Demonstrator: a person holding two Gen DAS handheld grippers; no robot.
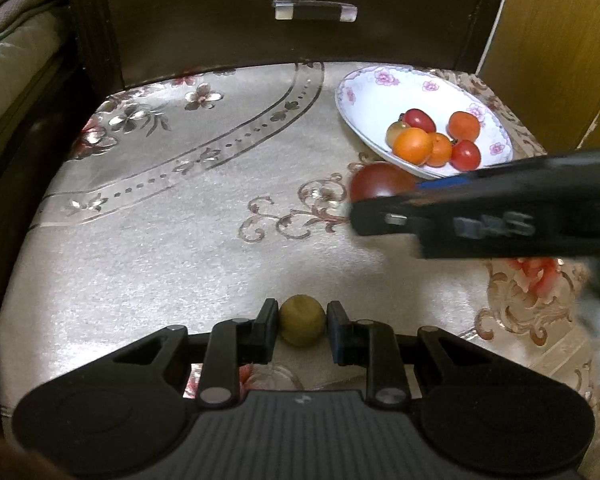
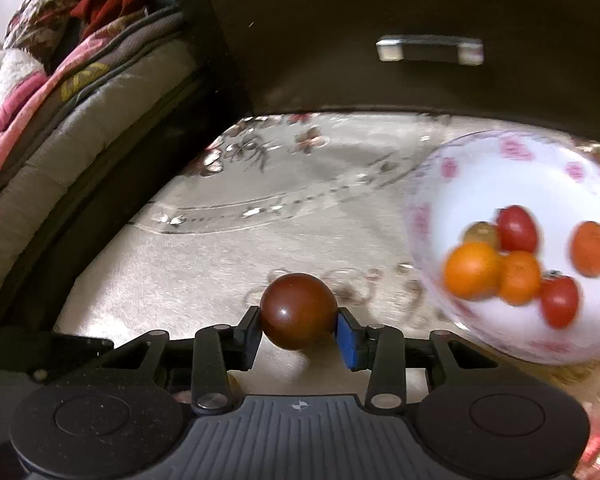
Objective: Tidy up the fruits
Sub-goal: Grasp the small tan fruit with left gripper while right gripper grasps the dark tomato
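My left gripper is shut on a small yellow-green round fruit just above the floral tablecloth. My right gripper is shut on a dark red round fruit; in the left wrist view that fruit shows beside the right gripper's black finger. A white flowered bowl at the back right holds several orange and red fruits. In the right wrist view the bowl lies to the right, blurred, with the same fruits.
A dark wooden cabinet with a drawer handle stands behind the table. A light wooden panel is at the back right. Bedding and blankets lie to the left beyond the table's edge.
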